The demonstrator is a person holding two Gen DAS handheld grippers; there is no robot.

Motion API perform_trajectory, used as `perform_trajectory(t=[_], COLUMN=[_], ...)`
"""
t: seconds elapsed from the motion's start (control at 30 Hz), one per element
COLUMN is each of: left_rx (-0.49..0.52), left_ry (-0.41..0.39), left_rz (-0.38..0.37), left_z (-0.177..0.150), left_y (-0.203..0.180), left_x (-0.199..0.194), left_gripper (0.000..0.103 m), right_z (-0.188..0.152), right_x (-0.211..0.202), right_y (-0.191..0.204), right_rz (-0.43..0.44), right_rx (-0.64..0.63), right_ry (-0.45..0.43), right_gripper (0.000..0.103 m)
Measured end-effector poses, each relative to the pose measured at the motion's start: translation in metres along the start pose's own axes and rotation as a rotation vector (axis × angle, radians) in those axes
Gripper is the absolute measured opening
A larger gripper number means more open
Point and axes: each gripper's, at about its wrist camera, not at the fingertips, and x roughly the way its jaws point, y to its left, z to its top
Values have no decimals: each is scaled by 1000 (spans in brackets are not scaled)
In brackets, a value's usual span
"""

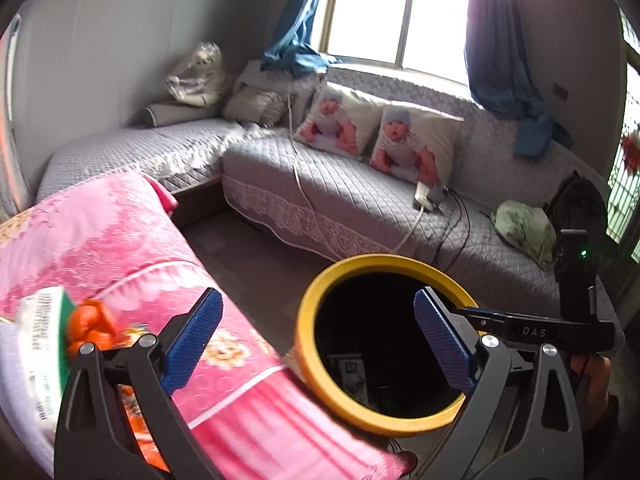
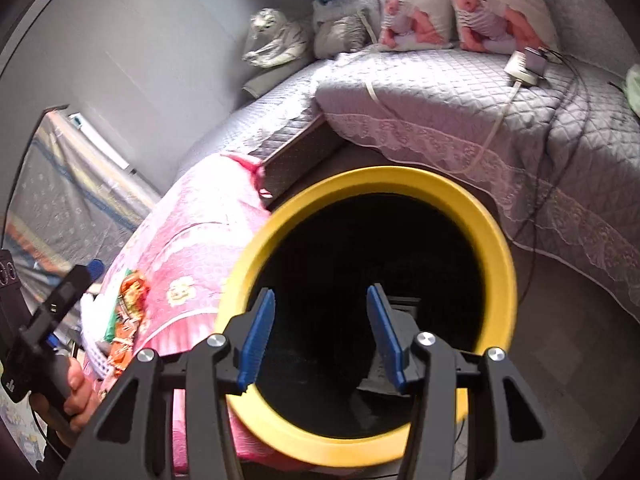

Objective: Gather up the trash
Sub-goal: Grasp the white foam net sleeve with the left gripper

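Two baby-print cushions [image 1: 380, 136] lean on a grey quilted sofa [image 1: 360, 200] under the window; a pink blanket [image 1: 120, 240] covers the near surface. One yellow-rimmed bin [image 2: 496, 248] stands beside the blanket; the right gripper [image 2: 320, 332] hovers over its mouth, fingers apart and empty; the left gripper [image 1: 316, 340] is spread too, with orange wrappers [image 1: 90, 326] just left of it.

Grey quilted corner sofa [image 1: 360, 184], 2 baby-print pillows [image 1: 412, 148], bright window [image 1: 400, 12], seemingly blue curtains [image 1: 500, 48].

Both tongs [image 1: 316, 338] [image 2: 320, 336]: black frames w/ silver screws, blue textured pads [image 1: 194, 336]; bare-skinned hand [image 2: 76, 396].
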Motion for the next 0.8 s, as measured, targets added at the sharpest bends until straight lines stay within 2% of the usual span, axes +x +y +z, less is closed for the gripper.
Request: perform_trajectory(t=[0.13,0.27,0.37,0.5,0.63,0.8], left_rx=[-33,-41,-32,-31,-102,-121], left_ry=[-64,-116,-101,-49,13,67], left_rz=[58,204,315,458,462,437], left_z=[-3,-21,-41,-62,-70,-70], left_y=[30,70,98,127,158,170], left_x=[-51,-105,-133,-147,-140,-114], left_gripper=[93,94,94,95,95,94], right_z=[-3,-9,-17,-26,-33,-41], right_x=[6,16,29,44,54,55], right_y=[30,68,97,126,148,161], right_rz=[36,77,107,140,161,173], right_rx=[-62,-142,-204,-246,-277,-308], right_ry=[25,64,107,147,174,188], right_gripper=[46,46,47,47,47,47])
